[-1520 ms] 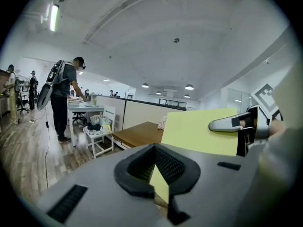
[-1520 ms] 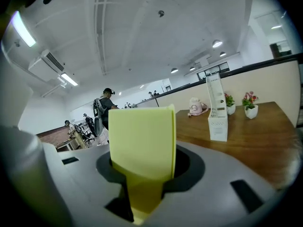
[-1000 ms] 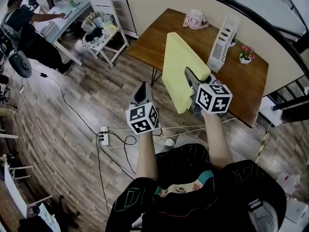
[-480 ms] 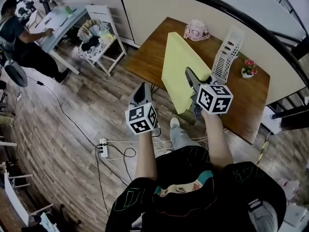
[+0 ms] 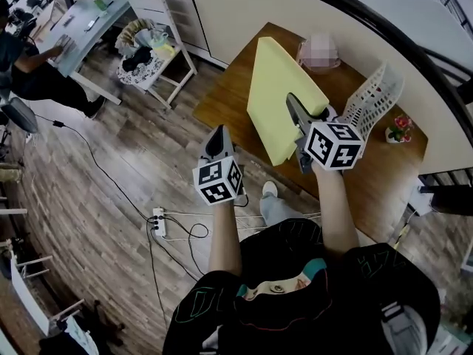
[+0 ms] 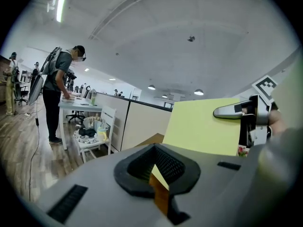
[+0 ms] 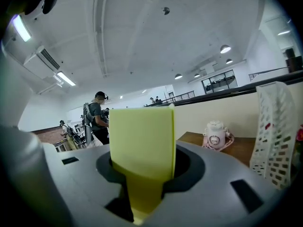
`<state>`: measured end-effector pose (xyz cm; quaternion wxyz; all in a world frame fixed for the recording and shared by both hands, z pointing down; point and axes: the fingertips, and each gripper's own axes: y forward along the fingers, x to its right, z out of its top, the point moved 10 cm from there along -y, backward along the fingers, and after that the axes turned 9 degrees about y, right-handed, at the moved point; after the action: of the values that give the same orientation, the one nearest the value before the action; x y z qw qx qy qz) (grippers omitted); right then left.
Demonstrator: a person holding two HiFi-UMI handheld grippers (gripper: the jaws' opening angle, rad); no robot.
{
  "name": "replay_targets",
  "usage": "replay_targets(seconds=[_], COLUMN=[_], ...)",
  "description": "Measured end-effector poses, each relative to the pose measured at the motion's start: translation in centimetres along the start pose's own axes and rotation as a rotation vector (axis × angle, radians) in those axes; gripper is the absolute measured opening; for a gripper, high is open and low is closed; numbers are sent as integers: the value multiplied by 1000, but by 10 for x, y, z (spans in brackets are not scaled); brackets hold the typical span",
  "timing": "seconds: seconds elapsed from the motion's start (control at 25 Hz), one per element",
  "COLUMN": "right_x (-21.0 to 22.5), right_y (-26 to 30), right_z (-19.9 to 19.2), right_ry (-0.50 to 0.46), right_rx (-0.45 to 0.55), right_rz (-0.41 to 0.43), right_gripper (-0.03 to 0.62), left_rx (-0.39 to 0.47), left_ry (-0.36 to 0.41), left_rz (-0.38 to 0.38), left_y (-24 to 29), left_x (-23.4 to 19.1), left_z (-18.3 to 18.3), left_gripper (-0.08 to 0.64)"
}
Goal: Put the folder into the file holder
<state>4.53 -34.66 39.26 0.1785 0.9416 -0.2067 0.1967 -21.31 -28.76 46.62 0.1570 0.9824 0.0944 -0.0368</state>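
Head view is showing my left gripper (image 5: 216, 135) nearest to me, hanging over the floor short of the desk (image 5: 384, 176). Its jaws are sitting drawn together with only a sliver of light between them, and they are holding nothing. Just beyond it, my right gripper (image 5: 293, 103) is clamping its jaws on the lower edge of the yellow folder (image 5: 273, 80). The folder is standing up in the air, leaning over the near part of the desk and touching nothing else.

I am judging this to be the carry toward the file holder (image 5: 373, 102), which is standing to the right of the folder and near it. To do it well, I am thinking of:
- turning the folder edge-on, so that it is lining up with a slot
- coming in from above the open top
- lowering it slowly, because a thin sheet held by one edge is likely to flex and catch on the mesh wall
- bringing the idle left gripper over to steady the light holder if it starts tipping

As for the containers, the white mesh holder is showing no papers inside, as far as I can tell. A little pot (image 5: 400, 128) past it is holding pink flowers. Farthest back, the small pink container (image 7: 215, 135) is sitting closed, so I cannot tell what is in it.
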Motion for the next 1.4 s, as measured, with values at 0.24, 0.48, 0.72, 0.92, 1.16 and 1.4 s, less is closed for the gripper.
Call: replay_targets(seconds=[0.24, 0.48, 0.72, 0.92, 1.16, 1.4], right_x=[3, 2, 3, -7, -5, 0], right_y=[58, 83, 86, 70, 37, -12], right_z=[13, 27, 43, 44, 44, 44], right_ry=[0, -8, 0, 16, 45, 68], right_rx=[-27, -13, 45, 114, 193, 278], right_rz=[53, 64, 1, -93, -203, -323], right_gripper=[166, 166, 166, 166, 166, 166], left_rx=[-15, 23, 51, 68, 77, 83], left_ry=[-7, 6, 41, 65, 93, 122], left_rz=[51, 44, -32, -145, -291, -441], left_y=[36, 61, 82, 96, 110, 113], left_x=[-22, -30, -34, -41, -21, 11], left_z=[11, 33, 55, 69, 76, 80], left_gripper=[1, 0, 0, 1, 0, 1])
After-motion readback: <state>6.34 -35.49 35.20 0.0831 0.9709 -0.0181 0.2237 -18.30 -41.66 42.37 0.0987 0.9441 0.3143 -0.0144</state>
